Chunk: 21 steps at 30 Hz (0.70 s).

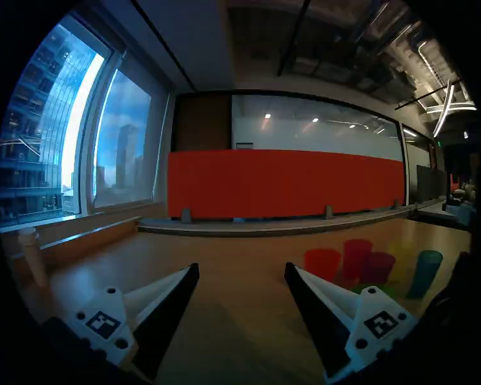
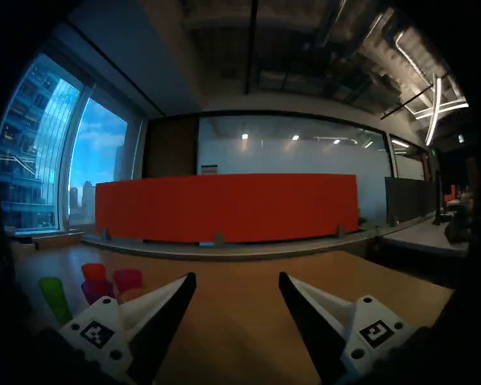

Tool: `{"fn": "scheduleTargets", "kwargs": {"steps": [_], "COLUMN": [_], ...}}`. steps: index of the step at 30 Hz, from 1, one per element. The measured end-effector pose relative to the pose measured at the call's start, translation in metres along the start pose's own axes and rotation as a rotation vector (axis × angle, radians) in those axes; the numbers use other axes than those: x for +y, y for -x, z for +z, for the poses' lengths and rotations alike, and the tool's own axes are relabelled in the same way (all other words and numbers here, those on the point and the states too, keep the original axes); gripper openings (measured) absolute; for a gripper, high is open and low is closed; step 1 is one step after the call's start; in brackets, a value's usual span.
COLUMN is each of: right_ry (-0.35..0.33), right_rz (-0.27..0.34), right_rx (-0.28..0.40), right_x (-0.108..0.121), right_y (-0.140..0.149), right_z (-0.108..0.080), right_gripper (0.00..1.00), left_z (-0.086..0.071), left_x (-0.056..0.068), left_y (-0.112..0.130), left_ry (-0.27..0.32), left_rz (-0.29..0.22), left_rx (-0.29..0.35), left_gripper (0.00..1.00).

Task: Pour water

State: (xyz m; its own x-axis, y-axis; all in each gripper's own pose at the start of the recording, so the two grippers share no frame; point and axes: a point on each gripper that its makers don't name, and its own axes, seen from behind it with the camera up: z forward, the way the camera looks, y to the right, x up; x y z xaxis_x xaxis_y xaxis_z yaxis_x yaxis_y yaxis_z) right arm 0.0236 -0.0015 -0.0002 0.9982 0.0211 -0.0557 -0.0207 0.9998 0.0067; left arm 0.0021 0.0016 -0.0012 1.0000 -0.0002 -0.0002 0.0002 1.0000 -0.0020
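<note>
My left gripper (image 1: 242,269) is open over the wooden table (image 1: 240,333), nothing between its fingers. To its right stands a cluster of coloured plastic cups: an orange-red cup (image 1: 321,264), a red cup (image 1: 356,255), a magenta cup (image 1: 377,267) and a teal cup (image 1: 425,272). My right gripper (image 2: 236,277) is open too, above bare wood (image 2: 240,327). The same cups lie to its left: a green cup (image 2: 54,297), an orange-red cup (image 2: 93,271) and a pink cup (image 2: 127,279). All cups stand upright. I cannot tell whether any holds water.
A tall tan cup (image 1: 33,255) stands alone at the far left by the window ledge. A red divider panel (image 1: 285,183) runs along the table's far edge. Another desk (image 2: 426,237) stands at the right. Large windows (image 1: 67,141) lie to the left.
</note>
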Motion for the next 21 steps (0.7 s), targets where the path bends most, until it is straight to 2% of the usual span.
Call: {"fn": "scheduleTargets", "kwargs": {"steps": [21], "right_ry": [0.021], "right_rz": [-0.008], "right_rx": [-0.032], "right_x": [0.006], "right_y": [0.018], "right_z": [0.003], "right_gripper": [1.0], "left_z": [-0.001], "left_x": [0.0], "left_y": [0.0], "left_ry": [0.0], "left_rz": [0.0], "left_rx": [0.0], "left_gripper": [1.0]}}
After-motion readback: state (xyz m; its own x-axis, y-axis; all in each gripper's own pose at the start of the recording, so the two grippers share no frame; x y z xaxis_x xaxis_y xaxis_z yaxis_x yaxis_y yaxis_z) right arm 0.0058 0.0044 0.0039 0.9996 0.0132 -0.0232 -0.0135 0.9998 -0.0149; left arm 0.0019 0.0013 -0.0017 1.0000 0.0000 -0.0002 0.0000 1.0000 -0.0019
